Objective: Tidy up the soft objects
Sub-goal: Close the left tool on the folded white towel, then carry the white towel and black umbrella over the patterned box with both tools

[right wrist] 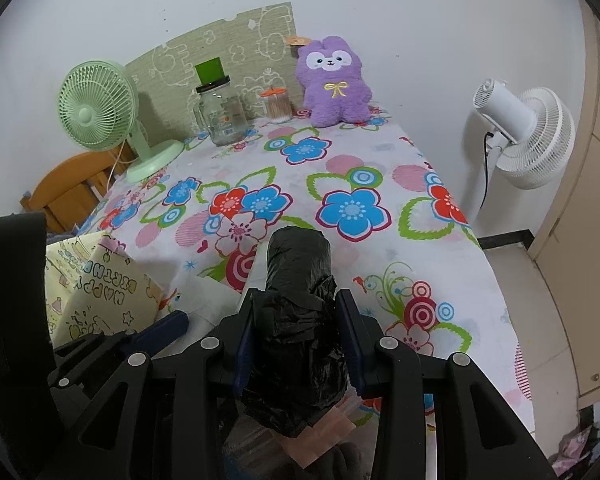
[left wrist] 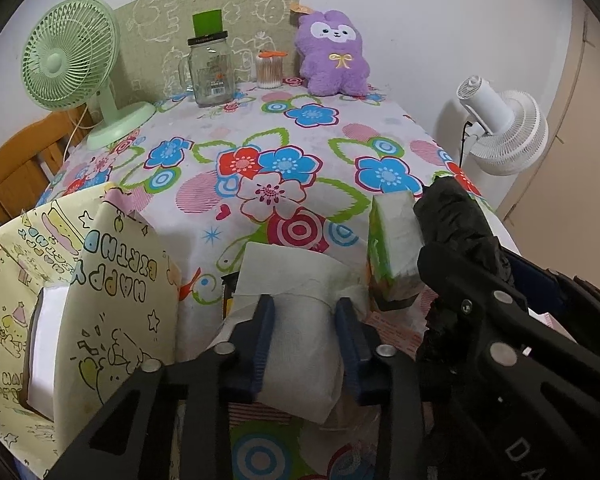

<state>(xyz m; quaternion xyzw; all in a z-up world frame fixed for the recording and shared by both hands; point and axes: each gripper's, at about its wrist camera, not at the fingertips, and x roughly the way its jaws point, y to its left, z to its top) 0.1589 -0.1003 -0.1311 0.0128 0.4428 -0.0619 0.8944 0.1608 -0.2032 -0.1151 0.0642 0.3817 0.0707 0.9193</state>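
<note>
A lived-in room of a home: a table (right wrist: pixel 380 248) under a bright flowered cloth stands against a plain white wall, with a purple plush toy (right wrist: pixel 334 80), a small green desk fan (right wrist: pixel 100 108) and a glass jar (right wrist: pixel 222 114) along its back edge. A white standing fan (right wrist: pixel 528 136) stands beside it, and a wooden chair back (right wrist: pixel 68 188) shows behind

Two fans here: one green desk fan (left wrist: pixel 70 54) at ten o'clock, one white fan (left wrist: pixel 508 128) at three. One purple plush (left wrist: pixel 333 54) at twelve, one glass jar (left wrist: pixel 212 68), one cotton-swab tub (left wrist: pixel 270 70), one birthday gift bag (left wrist: pixel 80 292) at eight, one tissue pack (left wrist: pixel 392 240).
</note>
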